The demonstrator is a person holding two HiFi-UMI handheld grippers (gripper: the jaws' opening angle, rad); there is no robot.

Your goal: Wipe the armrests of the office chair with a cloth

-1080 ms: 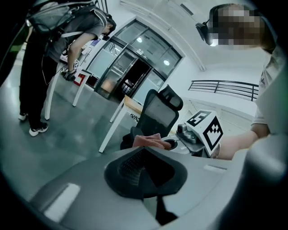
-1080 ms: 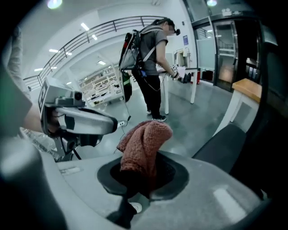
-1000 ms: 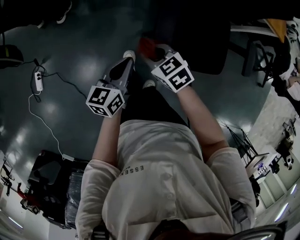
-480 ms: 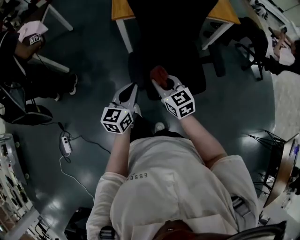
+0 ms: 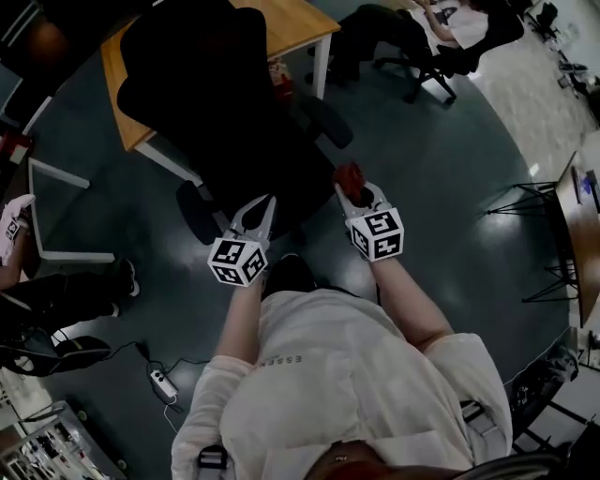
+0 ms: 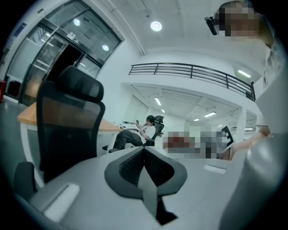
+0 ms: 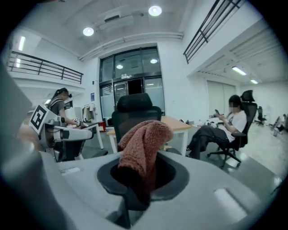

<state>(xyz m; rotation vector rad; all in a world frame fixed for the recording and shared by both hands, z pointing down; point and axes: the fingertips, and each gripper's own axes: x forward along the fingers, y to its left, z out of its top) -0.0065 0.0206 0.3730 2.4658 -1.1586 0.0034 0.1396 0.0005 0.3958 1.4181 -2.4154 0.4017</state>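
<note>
The black office chair stands right in front of me, back to a wooden desk. One armrest shows low on the left and the other armrest up on the right. My left gripper hovers over the seat's near edge, jaws shut and empty; the left gripper view shows the chair at left. My right gripper is shut on a reddish cloth, just right of the seat. In the right gripper view the cloth bulges up from the jaws, with the chair behind it.
A wooden desk stands behind the chair. A seated person on another office chair is at the far right. A tripod stands to the right and a power strip lies on the dark floor behind me on the left.
The head view has swung round, so the chair and desk now fill the upper left. Both grippers came closer to the chair, the right one still holding the cloth.
</note>
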